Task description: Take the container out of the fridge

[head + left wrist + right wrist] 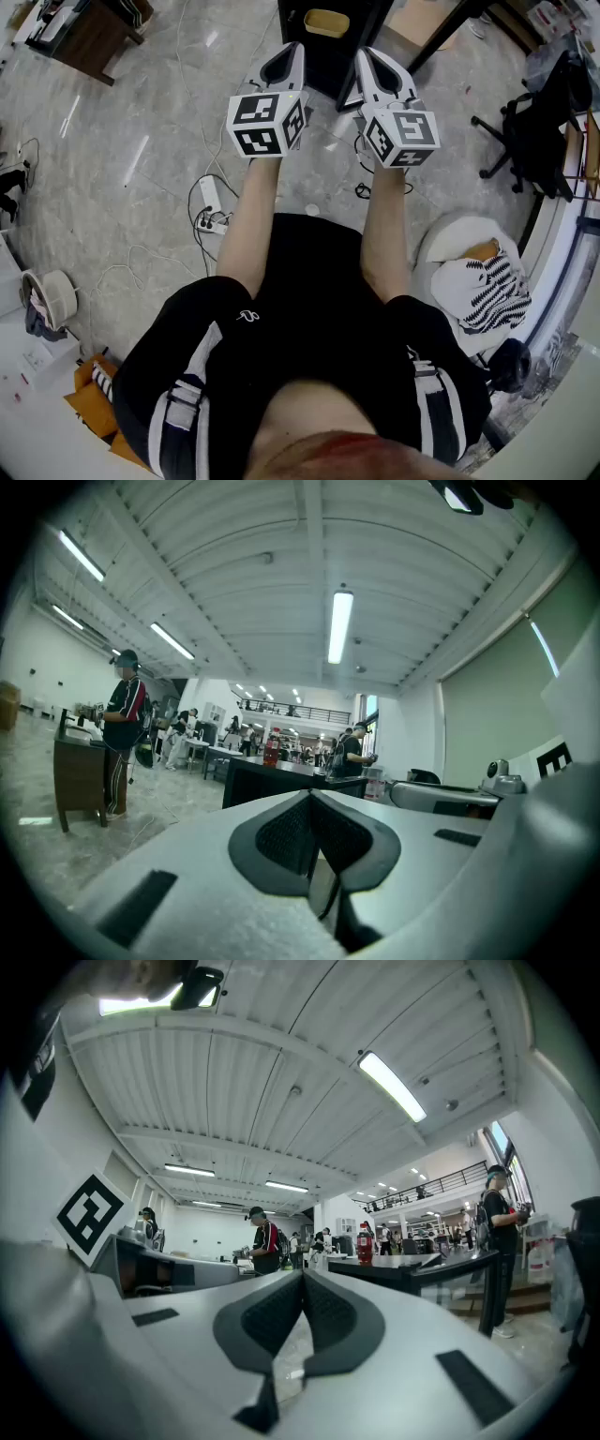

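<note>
Left jaws: clenched pad to pad with nothing between them, seen in the left gripper view; the left gripper (311,795) points level across a big hall.
Right jaws: likewise pressed together on nothing; the right gripper (303,1275) points the same way.
Floor (131,141): pale marbled stone, with thin cables trailing over it.
Person: black shorts (309,309) and bare forearms stretched forward; the head view shows the left gripper (289,52) and the right gripper (368,54) side by side, near but apart.
Unit (323,61): black, standing just beyond both tips; I cannot tell whether it is a fridge or a table.
Chair (539,131): black office chair by the floor's right edge.
Stool (455,239): round and white, right of the right forearm, with a striped cloth (492,291) beside it.
Strip (211,202): white power strip on the floor, left of the left forearm.
Tub (326,22): tan and open-topped, at the unit's upper part, ahead of the tips and between them, untouched by either; whether it is the container I cannot tell.
Bottle (365,1244): red, upright on a black tabletop far ahead.
</note>
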Action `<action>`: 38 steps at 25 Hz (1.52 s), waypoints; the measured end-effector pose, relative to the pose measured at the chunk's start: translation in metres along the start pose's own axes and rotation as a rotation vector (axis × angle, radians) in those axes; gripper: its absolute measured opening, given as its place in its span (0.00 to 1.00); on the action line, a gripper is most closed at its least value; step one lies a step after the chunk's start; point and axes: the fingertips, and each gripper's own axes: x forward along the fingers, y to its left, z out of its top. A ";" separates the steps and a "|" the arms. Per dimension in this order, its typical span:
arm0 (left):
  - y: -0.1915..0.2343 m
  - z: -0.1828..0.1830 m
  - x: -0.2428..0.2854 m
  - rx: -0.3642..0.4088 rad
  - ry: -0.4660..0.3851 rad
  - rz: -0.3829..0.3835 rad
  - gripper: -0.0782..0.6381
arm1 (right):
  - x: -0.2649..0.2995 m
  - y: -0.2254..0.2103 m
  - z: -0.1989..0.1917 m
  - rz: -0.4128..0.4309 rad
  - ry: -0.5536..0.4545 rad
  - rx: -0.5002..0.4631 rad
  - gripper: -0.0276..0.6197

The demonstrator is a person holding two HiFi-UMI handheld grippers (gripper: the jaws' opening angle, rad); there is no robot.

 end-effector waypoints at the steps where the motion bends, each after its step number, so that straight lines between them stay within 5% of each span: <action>1: 0.000 0.000 0.000 0.000 0.000 0.000 0.12 | 0.001 -0.003 0.000 -0.025 -0.002 -0.002 0.06; 8: 0.008 0.007 -0.009 0.020 -0.006 0.027 0.12 | 0.004 -0.018 0.007 -0.112 -0.034 0.013 0.06; 16: 0.075 0.006 -0.008 -0.020 -0.005 0.119 0.12 | 0.040 -0.018 0.011 -0.173 -0.104 0.016 0.06; 27: 0.093 0.016 0.125 -0.030 -0.036 -0.007 0.12 | 0.126 -0.082 0.000 -0.184 -0.078 -0.016 0.06; 38: 0.200 -0.023 0.254 -0.081 0.107 0.005 0.12 | 0.257 -0.138 -0.061 -0.288 0.017 -0.006 0.06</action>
